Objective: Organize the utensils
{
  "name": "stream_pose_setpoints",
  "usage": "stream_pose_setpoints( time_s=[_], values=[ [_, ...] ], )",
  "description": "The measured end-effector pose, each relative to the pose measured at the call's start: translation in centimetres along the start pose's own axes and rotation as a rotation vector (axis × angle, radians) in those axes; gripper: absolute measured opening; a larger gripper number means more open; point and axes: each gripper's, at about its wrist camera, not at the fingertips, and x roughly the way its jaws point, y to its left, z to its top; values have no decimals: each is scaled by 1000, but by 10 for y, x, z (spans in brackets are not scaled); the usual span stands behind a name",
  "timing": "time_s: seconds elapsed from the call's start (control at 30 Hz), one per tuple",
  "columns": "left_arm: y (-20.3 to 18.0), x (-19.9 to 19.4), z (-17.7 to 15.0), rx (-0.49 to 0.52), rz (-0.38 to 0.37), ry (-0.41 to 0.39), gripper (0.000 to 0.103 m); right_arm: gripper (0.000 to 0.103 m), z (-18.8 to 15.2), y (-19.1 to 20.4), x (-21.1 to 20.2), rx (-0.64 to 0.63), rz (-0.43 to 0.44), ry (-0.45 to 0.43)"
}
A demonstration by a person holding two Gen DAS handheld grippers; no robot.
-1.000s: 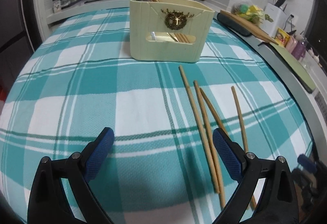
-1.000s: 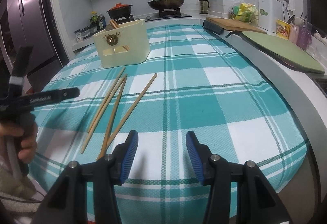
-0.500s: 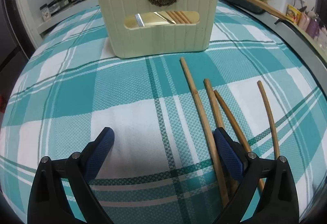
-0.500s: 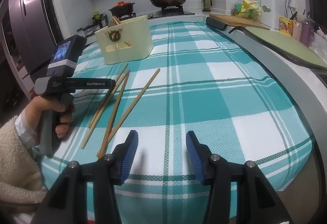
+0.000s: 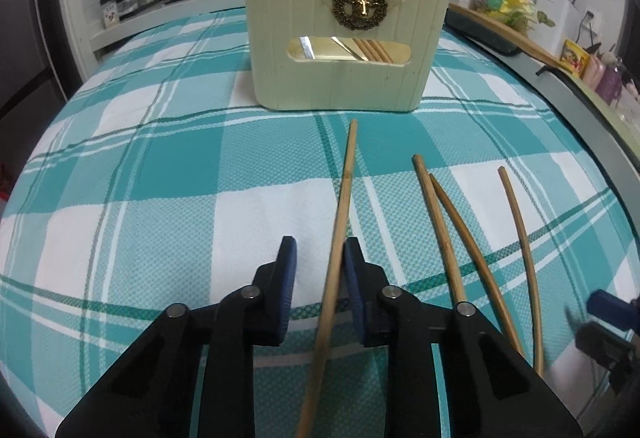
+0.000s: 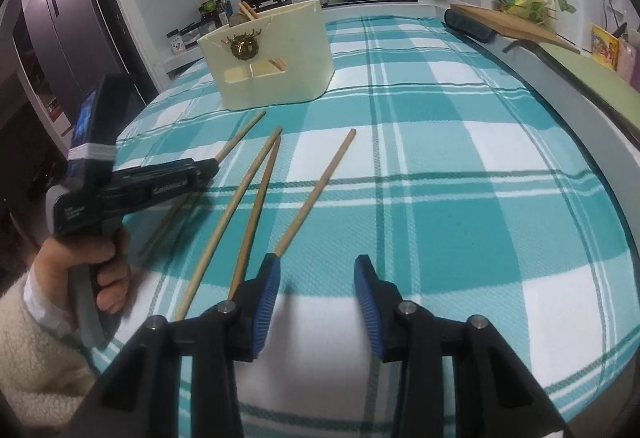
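Left gripper [image 5: 318, 262] | we see it narrowed around long bamboo chopstick [image 5: 340, 222], grip unconfirmed | right gripper [image 6: 316, 280] spread, seen only in right view.

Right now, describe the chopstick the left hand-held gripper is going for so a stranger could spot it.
Start at the cream utensil holder on the teal checked cloth. Four chopsticks lie before it; the target chopstick is the leftmost. It alone sits between the left hand-held gripper pads.

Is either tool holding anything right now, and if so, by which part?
The left tool has its pads around one chopstick, roughly mid-length, but a gap shows beside it, so a firm hold cannot be told. The right tool is open, holding nothing.
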Motion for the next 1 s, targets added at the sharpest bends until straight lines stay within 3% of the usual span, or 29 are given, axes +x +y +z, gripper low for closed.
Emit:
stream_pose_setpoints(
  time_s=[0.07,0.17,0.2,0.3,0.47,0.53,0.6,0.63,0.7,0.87,1.0],
  values=[
    [3,-4,-5,-14,7,8,13,32,13,6,16,-1,8,21],
    [7,-13,-16,-22,20,18,11,31,22,14,38,-6,17,65],
    [8,-17,-21,-25,25,21,10,30,22,17,45,-28,-11,85],
    [10,-31,-36,-22,20,31,10,13,19,22,49,-97,-70,92],
    [6,-50,-57,-12,-8,42,11,12,13,-4,34,-117,-192,87],
    [6,-54,-58,-31,-26,46,23,13,11,-14,28,-124,-209,78],
    [6,-56,-59,-51,-50,40,65,17,10,-21,21,-105,-178,60],
    [7,-58,-59,-57,-44,34,69,21,9,-25,15,-84,-158,45],
    [9,-58,-60,-63,-40,38,70,30,6,-29,4,-43,-137,17],
    [19,-58,-60,-51,-5,45,71,30,-7,-39,-12,65,-101,-5],
    [26,-59,-57,-37,57,26,73,30,-9,-32,-4,66,-69,20]
  ],
)
